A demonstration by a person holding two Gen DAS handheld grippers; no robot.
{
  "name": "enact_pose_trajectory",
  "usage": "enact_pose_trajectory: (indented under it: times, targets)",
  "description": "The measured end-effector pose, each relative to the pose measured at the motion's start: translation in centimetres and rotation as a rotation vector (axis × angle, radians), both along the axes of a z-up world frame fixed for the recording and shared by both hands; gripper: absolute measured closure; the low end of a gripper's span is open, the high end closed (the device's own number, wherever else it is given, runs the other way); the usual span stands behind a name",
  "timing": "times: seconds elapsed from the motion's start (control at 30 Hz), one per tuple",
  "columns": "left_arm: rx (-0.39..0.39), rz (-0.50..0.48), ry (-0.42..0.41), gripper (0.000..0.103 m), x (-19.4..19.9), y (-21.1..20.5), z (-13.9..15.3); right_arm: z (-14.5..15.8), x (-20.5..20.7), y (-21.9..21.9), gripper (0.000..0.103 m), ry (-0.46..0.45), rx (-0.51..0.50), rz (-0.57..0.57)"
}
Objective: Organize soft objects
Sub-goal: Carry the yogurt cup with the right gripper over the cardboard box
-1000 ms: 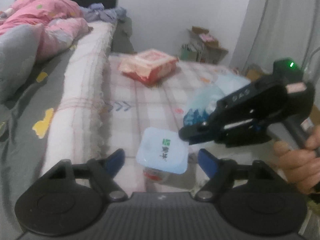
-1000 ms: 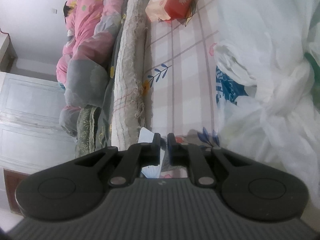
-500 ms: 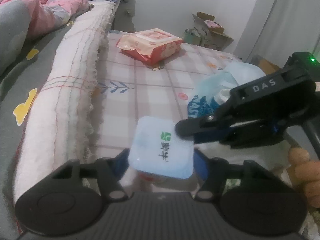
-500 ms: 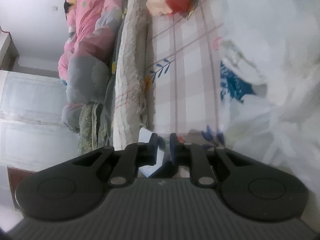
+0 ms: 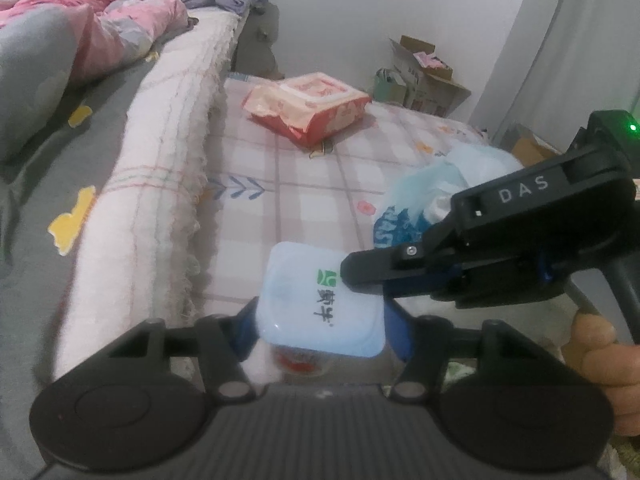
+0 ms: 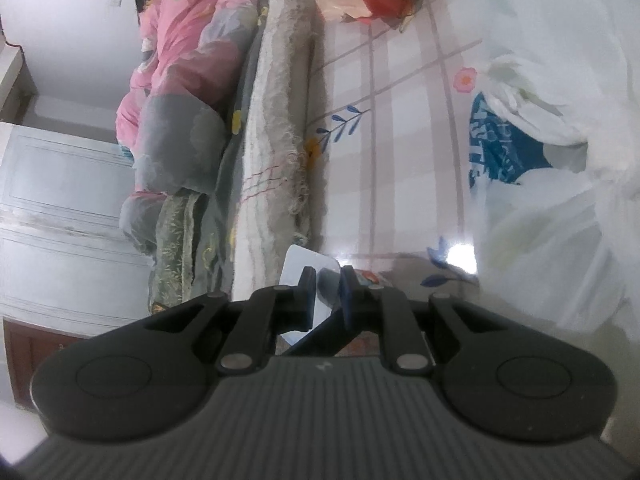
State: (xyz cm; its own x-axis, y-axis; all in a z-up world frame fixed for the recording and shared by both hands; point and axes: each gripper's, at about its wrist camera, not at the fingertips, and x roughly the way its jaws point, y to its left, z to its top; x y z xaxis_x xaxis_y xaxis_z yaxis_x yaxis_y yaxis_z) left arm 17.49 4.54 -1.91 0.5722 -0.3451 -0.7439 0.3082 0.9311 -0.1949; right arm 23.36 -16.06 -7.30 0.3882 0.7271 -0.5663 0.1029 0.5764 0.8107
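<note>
Blue pads on the left gripper are sitting on both sides of a small cup w/ a pale blue foil lid. The jaws are squeezing the cup from its left & right, so it is being held just in front of the cam. Red print is showing on the cup side under the lid. Green mark & letters are showing on top of the lid.

The right gripper is coming in from the right side, w/ "DAS" written on its black body. Its tip is lying on the right edge of the lid. In the right wrist view the right gripper jaws are almost together, w/ a thin bit of the lid sitting btwn them. They are pinching the lid edge. A hand is holding the right handle at the far right.

Under both is the bed w/ a pink & white check sheet w/ small flowers. A white & blue plastic bag is lying near the cup on the right. A rolled white blanket is running along the left. Farther back a red & pink soft pack is lying flat on the sheet, well apart from the cup. A pink quilt is piled far left. Cardboard boxes are standing by the wall at the back.
</note>
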Motion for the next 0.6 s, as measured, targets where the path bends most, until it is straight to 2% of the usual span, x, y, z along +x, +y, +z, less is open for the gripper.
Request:
enact_pose_trajectory:
  times: [0.3, 0.43, 0.6]
  targets:
    - [-0.035, -0.038, -0.125, 0.041, -3.7, -1.7, 6.1, 4.9, -3.3, -1.8, 0.090, -0.092, 0.058, -0.020]
    - [-0.069, -0.097, -0.179, 0.041, -5.4, -4.6, 8.9, 8.0, -6.3, -4.7, 0.090, -0.166, 0.095, -0.070]
    - [-0.131, -0.223, -0.217, 0.041, -7.1, -10.1, 11.3, 11.7, -11.0, -10.0, 0.090, -0.247, 0.078, -0.163]
